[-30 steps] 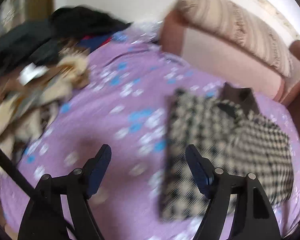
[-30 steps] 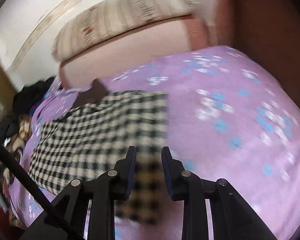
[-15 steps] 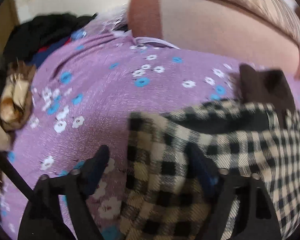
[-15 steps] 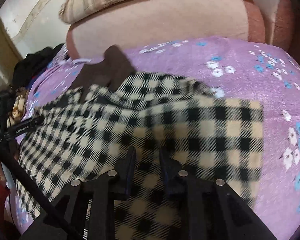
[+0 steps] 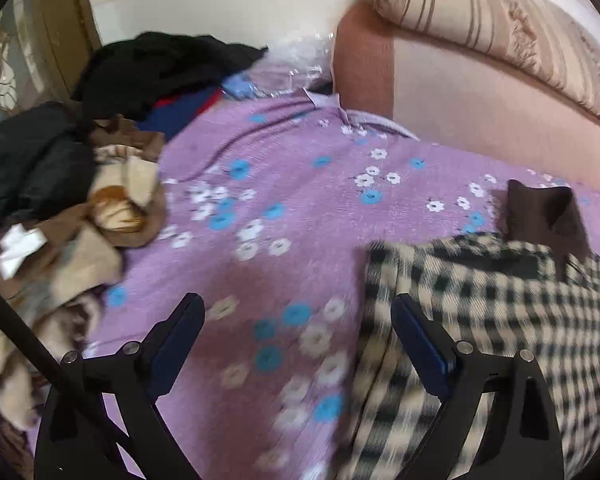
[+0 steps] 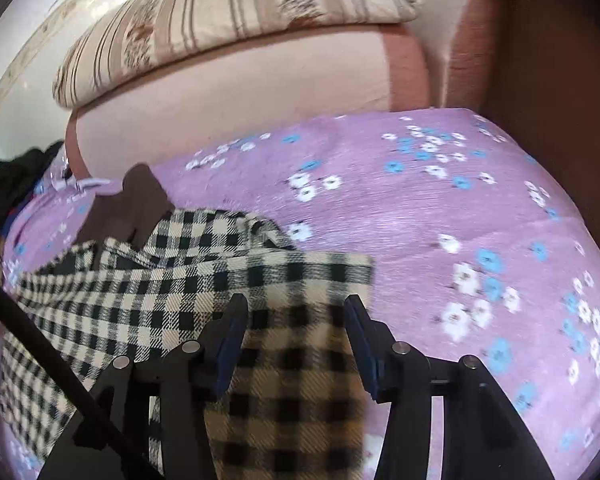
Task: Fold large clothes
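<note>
A large black-and-cream checked garment [image 5: 500, 320] lies spread on the purple flowered sheet [image 5: 300, 200], with a dark brown part [image 5: 540, 208] showing at its far edge. My left gripper [image 5: 298, 340] is wide and still opening over bare sheet. Its right finger [image 5: 416, 344] overlaps the garment's left edge, and nothing is gripped. In the right wrist view the garment [image 6: 160, 288] has a folded flap running toward me. My right gripper [image 6: 296, 328] hangs over that flap with its jaws opening. The cloth lies between and under the fingers, but the pads do not press it.
A heap of tan, brown and black clothes [image 5: 60, 208] covers the sheet's left side, with more dark clothes [image 5: 160, 68] behind. A pink backrest [image 5: 480, 92] with a striped pillow [image 5: 500, 20] bounds the far side. A brown armrest [image 6: 548, 60] closes off the right.
The left gripper slid left, from over the garment's corner to its left edge, and spread wider. The right gripper's narrow jaws have parted over the checked flap.
</note>
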The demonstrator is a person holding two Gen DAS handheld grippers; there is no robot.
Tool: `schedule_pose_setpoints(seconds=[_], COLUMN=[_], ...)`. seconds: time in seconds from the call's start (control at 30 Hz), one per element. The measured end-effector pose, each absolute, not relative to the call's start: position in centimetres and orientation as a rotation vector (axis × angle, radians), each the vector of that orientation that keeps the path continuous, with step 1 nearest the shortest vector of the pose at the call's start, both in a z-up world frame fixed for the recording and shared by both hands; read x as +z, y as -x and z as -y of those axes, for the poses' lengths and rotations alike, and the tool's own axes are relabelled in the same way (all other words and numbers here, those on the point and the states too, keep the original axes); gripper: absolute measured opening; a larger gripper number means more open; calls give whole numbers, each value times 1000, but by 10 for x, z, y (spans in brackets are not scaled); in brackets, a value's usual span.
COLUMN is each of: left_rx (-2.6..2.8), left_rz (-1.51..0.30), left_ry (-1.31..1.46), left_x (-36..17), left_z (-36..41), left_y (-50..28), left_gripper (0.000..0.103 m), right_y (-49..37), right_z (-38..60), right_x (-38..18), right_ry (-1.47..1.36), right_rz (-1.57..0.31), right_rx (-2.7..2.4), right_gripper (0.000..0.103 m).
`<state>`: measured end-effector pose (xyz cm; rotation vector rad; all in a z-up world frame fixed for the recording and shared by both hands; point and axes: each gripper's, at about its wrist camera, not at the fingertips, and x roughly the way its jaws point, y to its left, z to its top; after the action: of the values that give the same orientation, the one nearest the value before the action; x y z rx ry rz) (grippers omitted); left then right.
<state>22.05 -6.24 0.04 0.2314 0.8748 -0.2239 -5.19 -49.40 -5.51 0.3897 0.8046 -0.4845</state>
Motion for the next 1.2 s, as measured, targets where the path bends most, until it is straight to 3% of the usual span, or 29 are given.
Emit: schedule_pose_setpoints(seconds=[0.33, 0.57, 0.63, 0.67, 0.73, 0.77, 0.8, 0.97, 1.03, 1.07, 1.2], left_rx=[-294, -329, -253, -228, -233, -239, -226, -215, -208, -195, -196], left_rz=[-924, -947, -970, -979, -1006, -1026, -1021, -1039, -1023, -1004, -864], left_ry=[-97, -221, -287, -303, -254, -215, -205, -152, -140, -147, -179], left_x=[1, -37, -55, -60, -64, -63, -62, -63, -56, -50, -19], left_z=[15, 49, 47, 44, 28, 19, 12, -13, -15, -13, 0], left_y=[-103, -82, -90, -94, -104, -109, -111, -119, -115, -111, -93], left_gripper=[94, 94, 88, 84, 85, 85, 85, 88, 88, 84, 82], right_y=[113, 87, 78, 79, 88, 96, 107, 159, 176, 182, 176], right_z=[455, 357, 353, 360, 384, 405, 427, 512, 526, 529, 513], right_x=[0, -52, -77, -86, -92, -92, -92, -99, -92, -85, -64], right_ry=[-612, -567, -555, -538, -538, -576, -611, -748, -739, -708, -678], right_rz=[-658, -860, -943, -958, -952, -937, -924, -865, -831, -814, -732], right_rx=[-256, 62, 45, -17, -107, -151, -218, -486, -581, -630, -522], right_gripper=[53, 53, 53, 49, 32, 18, 16, 15, 20, 32, 33])
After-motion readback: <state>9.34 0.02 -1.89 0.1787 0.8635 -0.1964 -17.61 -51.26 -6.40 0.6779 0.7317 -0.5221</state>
